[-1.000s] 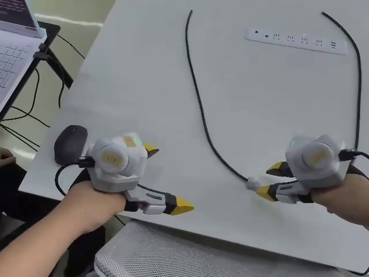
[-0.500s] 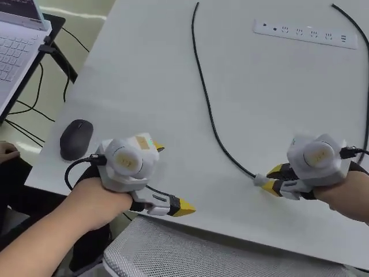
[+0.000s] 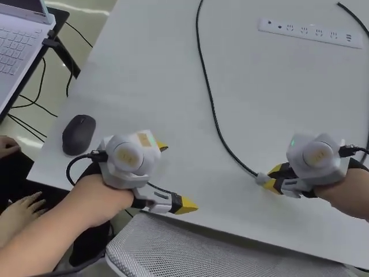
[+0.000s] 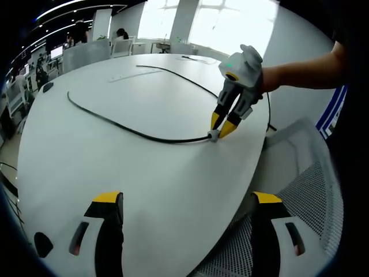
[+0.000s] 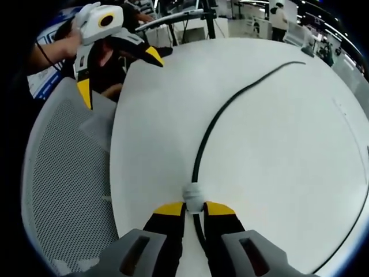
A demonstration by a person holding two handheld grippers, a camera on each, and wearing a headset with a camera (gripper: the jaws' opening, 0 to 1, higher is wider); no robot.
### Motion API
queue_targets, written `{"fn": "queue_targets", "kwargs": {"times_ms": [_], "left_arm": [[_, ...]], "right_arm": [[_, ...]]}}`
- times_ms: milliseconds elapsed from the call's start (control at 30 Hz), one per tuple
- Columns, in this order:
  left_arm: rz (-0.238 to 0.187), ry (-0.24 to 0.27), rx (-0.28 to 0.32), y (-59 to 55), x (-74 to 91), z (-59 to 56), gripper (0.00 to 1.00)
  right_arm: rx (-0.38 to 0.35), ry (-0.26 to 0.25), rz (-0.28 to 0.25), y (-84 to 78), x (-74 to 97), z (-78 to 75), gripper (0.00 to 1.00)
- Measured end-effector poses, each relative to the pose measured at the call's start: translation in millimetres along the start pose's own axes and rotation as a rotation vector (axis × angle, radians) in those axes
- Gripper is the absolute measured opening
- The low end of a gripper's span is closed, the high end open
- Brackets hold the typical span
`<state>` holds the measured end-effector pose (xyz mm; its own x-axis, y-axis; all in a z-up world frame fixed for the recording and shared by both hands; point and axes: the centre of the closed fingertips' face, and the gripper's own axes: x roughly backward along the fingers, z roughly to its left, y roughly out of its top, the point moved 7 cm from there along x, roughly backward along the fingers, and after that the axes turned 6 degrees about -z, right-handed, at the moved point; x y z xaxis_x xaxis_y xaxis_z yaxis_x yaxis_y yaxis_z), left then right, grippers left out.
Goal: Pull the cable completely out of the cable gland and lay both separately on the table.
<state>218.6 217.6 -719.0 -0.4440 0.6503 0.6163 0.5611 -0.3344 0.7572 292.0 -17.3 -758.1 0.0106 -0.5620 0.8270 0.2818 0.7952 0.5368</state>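
A long black cable [image 3: 213, 109] runs down the white table [image 3: 144, 75] and ends in a small white cable gland [image 3: 262, 178] near the front edge. My right gripper [image 3: 270, 178] is shut on the gland. In the right gripper view the gland [image 5: 193, 195] sits pinched at the yellow tips of the gripper [image 5: 194, 209], with the cable [image 5: 216, 121] leading away. My left gripper [image 3: 173, 176] hangs open over the table's front left edge, well away from the cable. The left gripper view has its jaws [image 4: 185, 199] spread wide, with the gland [image 4: 213, 135] far ahead.
A white power strip [image 3: 305, 33] lies at the back right. A black mouse [image 3: 78, 134] sits near the left edge, with a laptop [image 3: 17, 34] beyond it. A mesh chair [image 3: 173, 254] stands under the front edge. A person's hand [image 3: 23, 205] shows at lower left.
My right gripper's jaws have come together on the gland. The head camera has shifted. The left gripper stays open in much the same place.
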Motion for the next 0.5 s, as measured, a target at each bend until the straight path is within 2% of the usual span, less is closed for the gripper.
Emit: {"fn": "queue_targets", "kwargs": {"times_ms": [133,500], "left_arm": [[-0.014,-0.002,0.0,4.3,-1.4,-3.7,0.91],[-0.054,-0.048,-0.033,27.8,-8.6,-22.4,0.89]], "right_arm": [[-0.007,0.0,-0.011,1.6,3.9,1.1,0.07],[-0.018,0.006,-0.063,12.7,29.7,16.5,0.06]]}}
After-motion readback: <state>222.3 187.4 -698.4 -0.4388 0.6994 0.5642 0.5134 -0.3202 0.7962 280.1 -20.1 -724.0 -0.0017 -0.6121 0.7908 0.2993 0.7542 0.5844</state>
